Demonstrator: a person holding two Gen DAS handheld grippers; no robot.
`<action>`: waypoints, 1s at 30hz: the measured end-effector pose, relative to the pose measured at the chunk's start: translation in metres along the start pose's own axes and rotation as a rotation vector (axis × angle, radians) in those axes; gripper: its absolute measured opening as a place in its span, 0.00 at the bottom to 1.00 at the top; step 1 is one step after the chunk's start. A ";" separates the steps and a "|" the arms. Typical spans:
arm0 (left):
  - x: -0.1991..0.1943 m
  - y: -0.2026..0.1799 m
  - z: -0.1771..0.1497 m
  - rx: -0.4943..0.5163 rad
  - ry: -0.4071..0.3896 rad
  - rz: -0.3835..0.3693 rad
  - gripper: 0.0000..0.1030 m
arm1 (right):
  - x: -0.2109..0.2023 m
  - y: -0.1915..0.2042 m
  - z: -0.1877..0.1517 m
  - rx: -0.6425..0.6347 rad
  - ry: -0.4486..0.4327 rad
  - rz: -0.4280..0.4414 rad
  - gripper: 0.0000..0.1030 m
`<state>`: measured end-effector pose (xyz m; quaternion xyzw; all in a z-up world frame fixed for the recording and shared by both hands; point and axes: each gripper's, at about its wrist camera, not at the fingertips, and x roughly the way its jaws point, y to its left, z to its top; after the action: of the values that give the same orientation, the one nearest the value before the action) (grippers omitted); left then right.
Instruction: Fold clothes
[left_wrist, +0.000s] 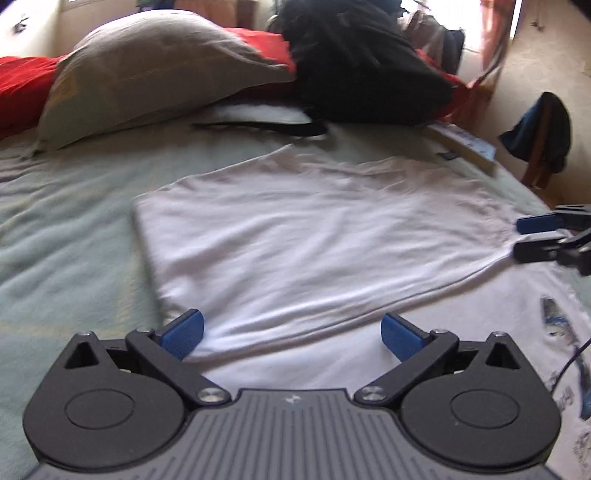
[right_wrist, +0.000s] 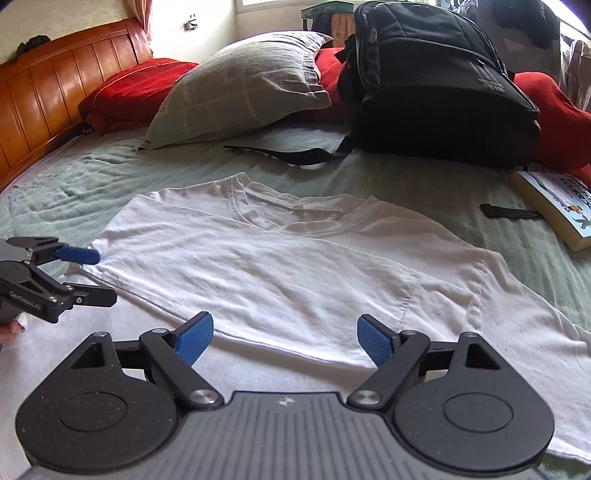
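A white T-shirt lies flat on the pale green bedsheet, one part folded over the layer beneath. In the right wrist view the T-shirt shows its collar toward the pillows and a sleeve at the right. My left gripper is open over the shirt's near edge, holding nothing. The left gripper also shows at the left, its blue pad beside a shirt corner. My right gripper is open above the near fold, empty. The right gripper shows at a corner of the folded layer.
A black backpack with a loose strap sits behind the shirt beside a grey pillow and red bedding. A book lies at the right. A wooden headboard bounds the left. A chair with clothes stands off the bed.
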<state>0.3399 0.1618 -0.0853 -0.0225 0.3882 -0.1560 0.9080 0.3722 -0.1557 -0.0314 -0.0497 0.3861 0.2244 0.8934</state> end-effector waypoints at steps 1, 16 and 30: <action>-0.006 0.002 -0.002 0.002 -0.002 -0.004 0.99 | 0.000 -0.002 -0.001 0.002 0.004 -0.007 0.86; 0.036 0.015 0.031 -0.034 -0.016 0.074 0.99 | 0.001 -0.002 0.002 0.016 0.002 -0.014 0.86; -0.005 -0.020 0.010 0.159 -0.005 -0.093 0.99 | -0.006 -0.008 0.001 0.044 -0.013 -0.024 0.89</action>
<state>0.3379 0.1439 -0.0716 0.0312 0.3708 -0.2281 0.8997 0.3727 -0.1644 -0.0265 -0.0332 0.3845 0.2055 0.8994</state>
